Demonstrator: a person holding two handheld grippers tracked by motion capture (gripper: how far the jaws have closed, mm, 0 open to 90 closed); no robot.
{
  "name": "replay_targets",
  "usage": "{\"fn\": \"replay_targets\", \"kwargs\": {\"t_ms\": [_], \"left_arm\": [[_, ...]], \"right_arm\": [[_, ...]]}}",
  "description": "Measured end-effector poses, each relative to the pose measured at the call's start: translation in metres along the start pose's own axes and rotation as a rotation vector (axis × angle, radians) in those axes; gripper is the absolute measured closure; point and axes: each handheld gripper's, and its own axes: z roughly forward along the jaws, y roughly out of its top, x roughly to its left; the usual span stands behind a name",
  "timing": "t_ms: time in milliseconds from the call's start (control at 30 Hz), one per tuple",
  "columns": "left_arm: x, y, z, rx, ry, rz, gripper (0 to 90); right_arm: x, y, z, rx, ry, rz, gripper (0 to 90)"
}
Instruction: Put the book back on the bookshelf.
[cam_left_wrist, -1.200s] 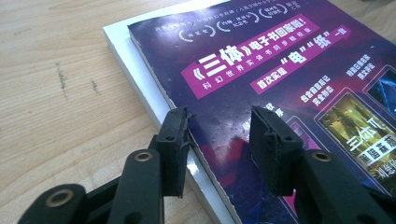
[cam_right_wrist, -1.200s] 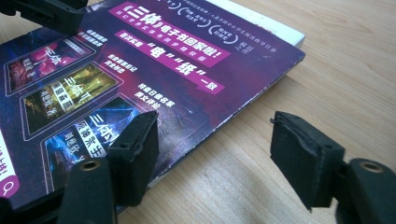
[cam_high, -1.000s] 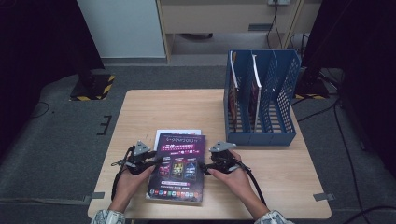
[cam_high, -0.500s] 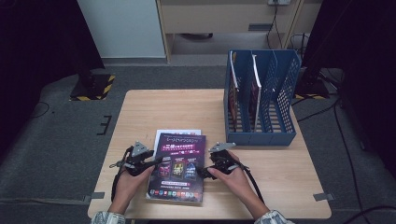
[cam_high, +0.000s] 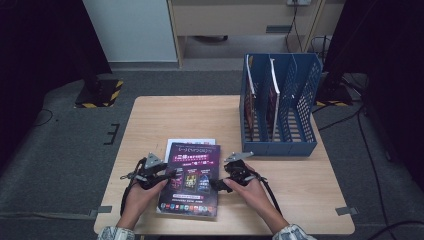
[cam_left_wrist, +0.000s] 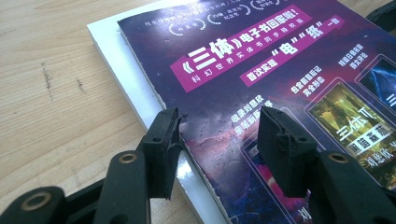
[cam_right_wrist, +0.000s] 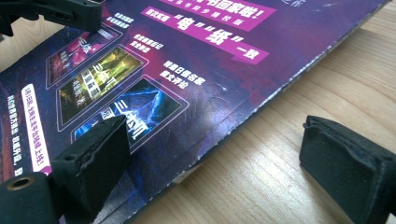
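Purple booklet (cam_high: 191, 179) lies flat on the worktop (cam_high: 165, 120), stacked on a white booklet (cam_left_wrist: 122, 70), near the front edge. Left gripper (cam_left_wrist: 219, 140) fingers wide apart, straddling the purple booklet's left edge, nothing clamped. Right gripper (cam_right_wrist: 212, 165) fingers wide apart, straddling its right edge, gripping nothing. Blue file rack (cam_high: 280, 107) sits far right.

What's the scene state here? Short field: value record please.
surface: wooden table
target: purple booklet, flat, stacked on a white booklet
left gripper: open, jaws straddling the purple booklet's left edge
right gripper: open, jaws straddling its right edge, one above the cover, one above bare wood
file rack: blue, upright at the table's far right, booklets standing in its left slots
grasp: none closed yet
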Motion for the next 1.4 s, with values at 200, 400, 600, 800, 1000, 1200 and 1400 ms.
{"fn": "replay_targets", "kwargs": {"t_ms": [200,400,600,800,1000,1200,1400], "left_arm": [[0.0,0.0,0.0,0.0,0.0,-0.001,48.3],[0.0,0.0,0.0,-0.002,0.0,-0.002,48.2],[0.0,0.0,0.0,0.0,-0.001,0.0,48.2],[0.001,-0.001,0.0,0.001,-0.006,-0.006,48.1],[0.004,-0.001,0.0,-0.002,-0.018,-0.015,47.8],[0.005,-0.002,-0.001,-0.002,-0.02,-0.018,47.5],[0.005,-0.003,-0.001,-0.003,-0.021,-0.022,47.5]], "right_arm": [[0.0,0.001,0.003,-0.001,0.017,-0.025,8.8],[0.002,0.003,0.008,-0.01,0.039,-0.04,8.8],[0.003,0.004,0.012,-0.02,0.047,-0.05,7.9],[0.002,0.004,0.012,-0.041,0.054,-0.006,11.8],[0.005,0.009,0.008,-0.056,0.042,-0.025,12.7],[0.013,0.025,0.002,-0.09,0.041,-0.047,12.8],[0.016,0.046,0.009,-0.094,0.053,-0.053,12.5]]}}
